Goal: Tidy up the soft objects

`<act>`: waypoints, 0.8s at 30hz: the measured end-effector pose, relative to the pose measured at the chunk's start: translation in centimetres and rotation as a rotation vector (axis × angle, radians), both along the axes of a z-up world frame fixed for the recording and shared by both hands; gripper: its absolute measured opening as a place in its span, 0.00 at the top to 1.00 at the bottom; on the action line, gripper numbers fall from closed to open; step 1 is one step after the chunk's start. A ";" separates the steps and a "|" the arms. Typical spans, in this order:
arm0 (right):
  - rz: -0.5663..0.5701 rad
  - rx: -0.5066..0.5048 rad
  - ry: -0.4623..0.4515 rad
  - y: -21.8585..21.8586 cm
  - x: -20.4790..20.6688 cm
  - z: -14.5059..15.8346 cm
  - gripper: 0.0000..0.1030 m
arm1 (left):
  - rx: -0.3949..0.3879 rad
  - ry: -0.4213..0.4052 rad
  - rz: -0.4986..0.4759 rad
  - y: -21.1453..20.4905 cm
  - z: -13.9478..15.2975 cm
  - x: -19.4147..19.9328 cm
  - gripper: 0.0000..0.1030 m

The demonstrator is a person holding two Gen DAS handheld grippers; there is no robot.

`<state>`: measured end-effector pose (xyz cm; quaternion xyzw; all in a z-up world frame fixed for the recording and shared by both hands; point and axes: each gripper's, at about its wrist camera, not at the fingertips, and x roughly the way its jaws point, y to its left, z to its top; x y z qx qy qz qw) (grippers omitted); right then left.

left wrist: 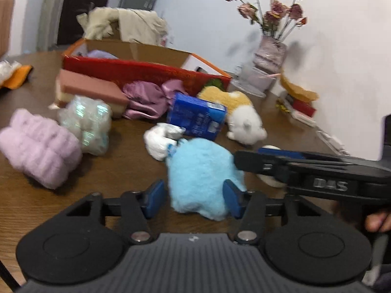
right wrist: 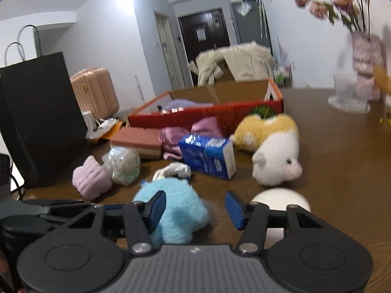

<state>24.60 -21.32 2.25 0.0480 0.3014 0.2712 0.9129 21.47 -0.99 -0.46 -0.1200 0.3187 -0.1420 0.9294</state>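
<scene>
While both grippers crowd in on the same blue fluffy toy [left wrist: 200,178] at the near edge of the brown table [left wrist: 127,156], neither shows a firm pinch. From the left wrist view, the left gripper [left wrist: 194,196] has its blue pads on either side of the toy's near end; the right-hand pad touches the fur, while the left-hand pad stands just clear of it, so the claw is part spread. The right gripper [right wrist: 195,207] is also part spread: its left-hand pad lies against the toy's side, its right-hand pad stands apart over bare table, beside a white round object [right wrist: 281,199]. Just behind the blue toy lie a crumpled white cloth [left wrist: 161,141] and a blue box [left wrist: 196,119]. A yellow-and-white plush animal [left wrist: 240,117] lies to the right of the box. To the left sit a lilac fluffy bundle [left wrist: 36,146] and a shiny wrapped ball [left wrist: 88,122]. Further back are a pink satin cloth [left wrist: 146,100], a pink block [left wrist: 90,88] and a red open carton [left wrist: 136,73]. A vase of dried roses [left wrist: 268,56] stands by the wall.
</scene>
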 end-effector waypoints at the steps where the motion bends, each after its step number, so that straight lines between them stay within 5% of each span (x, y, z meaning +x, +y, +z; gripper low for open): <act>1: -0.004 0.001 0.013 0.1 0.1 -0.1 0.50 | -0.024 0.007 -0.015 0.1 -0.2 0.2 0.56; 5: -0.032 0.084 0.121 -0.5 0.6 -0.9 0.55 | -0.098 0.019 -0.056 0.4 -0.4 0.3 0.63; 9: -0.082 0.158 0.173 -1.2 0.5 -2.0 0.69 | -0.092 0.010 -0.065 0.2 -0.3 -0.3 0.68; 11: -0.087 0.156 0.163 -1.0 0.0 -1.8 0.76 | -0.090 -0.010 -0.067 0.1 0.1 -0.9 0.69; 22: -0.084 0.177 0.067 -0.4 -0.9 1.7 0.82 | -0.074 -0.157 -0.063 0.8 4.4 -1.4 0.71; 24: -0.058 0.199 0.049 -0.1 0.3 3.2 0.95 | -0.080 -0.204 -0.071 1.4 6.1 -0.2 0.73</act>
